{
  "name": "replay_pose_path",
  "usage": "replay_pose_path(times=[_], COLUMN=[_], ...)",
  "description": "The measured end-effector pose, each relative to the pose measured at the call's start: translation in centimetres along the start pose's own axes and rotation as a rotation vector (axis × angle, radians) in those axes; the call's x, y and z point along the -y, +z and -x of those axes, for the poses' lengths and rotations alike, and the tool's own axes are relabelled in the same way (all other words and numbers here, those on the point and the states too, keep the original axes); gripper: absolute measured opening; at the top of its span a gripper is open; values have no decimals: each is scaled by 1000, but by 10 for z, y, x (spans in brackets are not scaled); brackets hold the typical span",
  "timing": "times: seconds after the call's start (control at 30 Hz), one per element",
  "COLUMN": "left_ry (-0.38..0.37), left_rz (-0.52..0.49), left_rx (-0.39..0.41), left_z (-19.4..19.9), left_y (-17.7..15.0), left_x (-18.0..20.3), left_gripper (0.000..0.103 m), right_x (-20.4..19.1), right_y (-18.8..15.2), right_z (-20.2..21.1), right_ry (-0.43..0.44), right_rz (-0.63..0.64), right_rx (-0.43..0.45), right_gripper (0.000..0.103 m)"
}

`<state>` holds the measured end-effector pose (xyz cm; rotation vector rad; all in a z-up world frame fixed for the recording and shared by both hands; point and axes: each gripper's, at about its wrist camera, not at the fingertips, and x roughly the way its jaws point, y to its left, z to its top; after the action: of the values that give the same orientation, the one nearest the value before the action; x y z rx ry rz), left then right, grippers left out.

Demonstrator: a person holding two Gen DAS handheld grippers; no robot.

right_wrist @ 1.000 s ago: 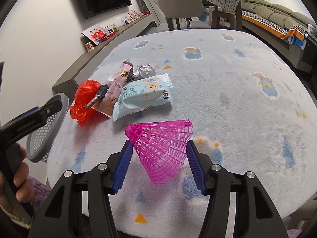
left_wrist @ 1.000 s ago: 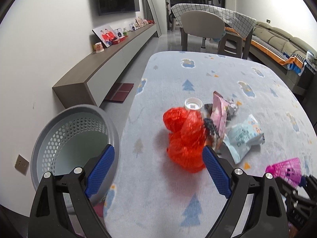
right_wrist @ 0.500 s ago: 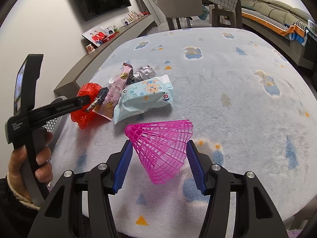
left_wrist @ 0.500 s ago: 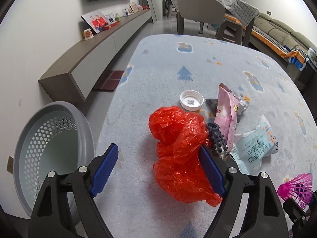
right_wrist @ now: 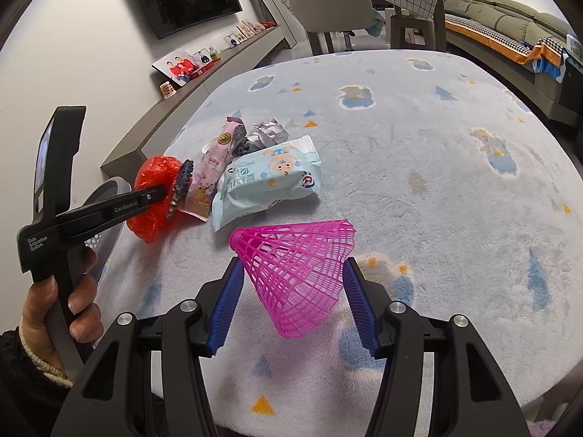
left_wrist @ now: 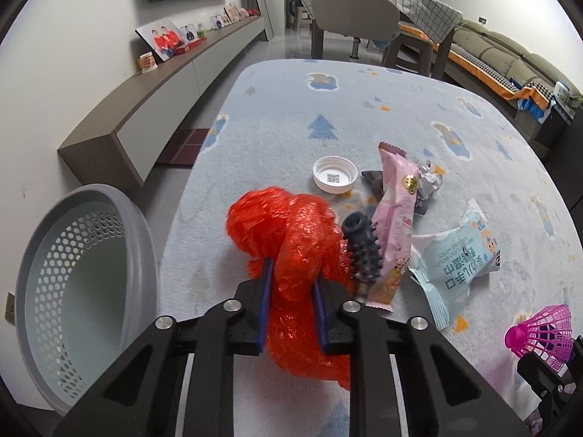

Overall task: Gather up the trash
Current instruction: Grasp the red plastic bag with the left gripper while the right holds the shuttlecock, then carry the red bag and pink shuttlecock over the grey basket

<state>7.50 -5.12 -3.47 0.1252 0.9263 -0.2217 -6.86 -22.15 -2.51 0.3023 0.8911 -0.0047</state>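
The left gripper (left_wrist: 291, 284) is pinched narrow on the red plastic bag (left_wrist: 291, 233), which sits low in the middle of the left wrist view on the fluffy table cover (left_wrist: 328, 109), so the step in hand looks like the pick-up of 1 piece of trash. The next move probably calls for lifting the bag and carrying it to the grey basket (left_wrist: 142, 255) at the lower left of that frame, then letting go over its opening. The lift needs care, since a black spiky roller (left_wrist: 362, 251) leans against the bag and could be dragged along. The right gripper (right_wrist: 291, 287), low in the middle of its own view, has its blue pads on either side of a pink shuttlecock (right_wrist: 298, 269); whether they press it or merely flank it is hard to tell. Further trash lies in the middle of the frame: a pink wrapper (left_wrist: 395, 218), a pack of wipes (left_wrist: 455, 266), a white cap (left_wrist: 334, 178) and crumpled foil (left_wrist: 431, 182). The bag's lower part is hidden behind the claw, and the basket's bottom edge is cut off.
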Motion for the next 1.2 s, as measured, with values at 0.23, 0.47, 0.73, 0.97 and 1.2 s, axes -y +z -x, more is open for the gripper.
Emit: replay_pose_path(times=[0.23,0.47,0.73,0.97,1.2], left_ry=[49,88,82,71,77], left_rz=[18,17,7,15,24], left_rx=[70,122,136,127,138], left_z=[26,49,66,74,83], left_y=[-1,-6,-20,-33,-46], left_x=[-14,-22,-26,-35,-49], left_gripper=[18,18,18,18,18], right_x=[-3,-4,-15,-29,-48], right_y=[-2,-4,-5,-4,-5], right_z=[2,3,6,8,6], right_ry=[0,-8,-8,6,13], right_rz=[7,10,31,53,86], right_rx=[5,10,20,21,19], right_gripper=[54,54,54,54,54])
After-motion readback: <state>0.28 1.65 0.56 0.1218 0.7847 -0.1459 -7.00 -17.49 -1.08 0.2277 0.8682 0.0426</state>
